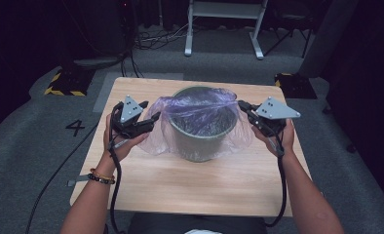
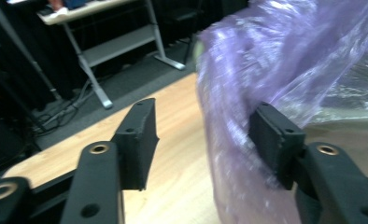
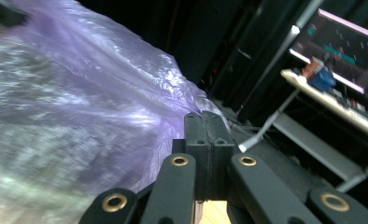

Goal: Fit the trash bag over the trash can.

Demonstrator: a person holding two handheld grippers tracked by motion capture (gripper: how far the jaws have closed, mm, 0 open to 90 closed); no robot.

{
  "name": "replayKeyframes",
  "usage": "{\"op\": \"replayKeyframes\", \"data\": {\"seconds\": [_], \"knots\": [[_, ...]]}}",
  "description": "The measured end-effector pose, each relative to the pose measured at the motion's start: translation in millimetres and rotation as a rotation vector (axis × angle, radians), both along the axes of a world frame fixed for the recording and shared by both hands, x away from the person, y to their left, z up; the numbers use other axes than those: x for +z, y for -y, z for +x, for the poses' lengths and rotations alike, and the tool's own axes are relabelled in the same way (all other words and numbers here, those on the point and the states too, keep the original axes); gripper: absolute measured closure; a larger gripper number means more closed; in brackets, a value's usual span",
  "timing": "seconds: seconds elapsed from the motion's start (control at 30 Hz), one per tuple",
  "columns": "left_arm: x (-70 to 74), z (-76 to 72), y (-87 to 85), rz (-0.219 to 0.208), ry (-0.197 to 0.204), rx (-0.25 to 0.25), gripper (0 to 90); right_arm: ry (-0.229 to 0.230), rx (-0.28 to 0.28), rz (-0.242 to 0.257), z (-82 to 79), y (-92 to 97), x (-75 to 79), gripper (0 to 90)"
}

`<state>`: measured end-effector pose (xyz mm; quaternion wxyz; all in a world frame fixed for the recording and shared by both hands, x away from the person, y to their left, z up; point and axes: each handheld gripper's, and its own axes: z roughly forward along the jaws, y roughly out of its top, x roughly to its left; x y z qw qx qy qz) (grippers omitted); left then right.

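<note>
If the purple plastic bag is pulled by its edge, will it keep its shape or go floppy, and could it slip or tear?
The purple plastic bag looks thin, see-through and wrinkled, so it will probably sag and stretch rather than keep its shape. Its glossy film may slip from the right tongs, which are shut on its edge. A hard pull could tear it, or tip the bin it drapes over.

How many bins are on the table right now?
1. A grey-green bin stands at the middle of the wooden table, lined with a purple plastic bag draped over its rim. Nothing else stands on the table, and no second bin shows.
</note>
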<state>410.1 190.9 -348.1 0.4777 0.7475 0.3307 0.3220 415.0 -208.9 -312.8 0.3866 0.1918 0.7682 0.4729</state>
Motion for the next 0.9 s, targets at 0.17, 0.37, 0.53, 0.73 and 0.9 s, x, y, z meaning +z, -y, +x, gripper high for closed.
{"op": "replayKeyframes", "data": {"seconds": [0.17, 0.37, 0.53, 0.73, 0.9], "knots": [[0.2, 11.9, -9.9, -0.035, -0.016, 0.014, 34.1, -0.053, -0.067, -0.002, 21.8, 3.9, -0.5, 90.0], [0.2, 4.1, -16.9, -0.084, -0.026, -0.076, 22.9, -0.173, -0.069, 0.052, 38.3, 14.9, -8.3, 90.0], [3.2, -18.1, -19.0, -0.095, -0.028, -0.206, 17.1, -0.164, -0.061, 0.047, 32.3, 17.5, -8.4, 90.0], [4.2, -37.8, -9.7, 0.04, 0.005, -0.248, 39.2, -0.149, -0.04, 0.059, 29.5, 19.4, -5.6, 90.0], [5.6, -24.3, -5.0, 0.092, 0.006, -0.185, 67.0, -0.156, -0.032, 0.073, 38.1, 15.9, -3.4, 88.8]]}}
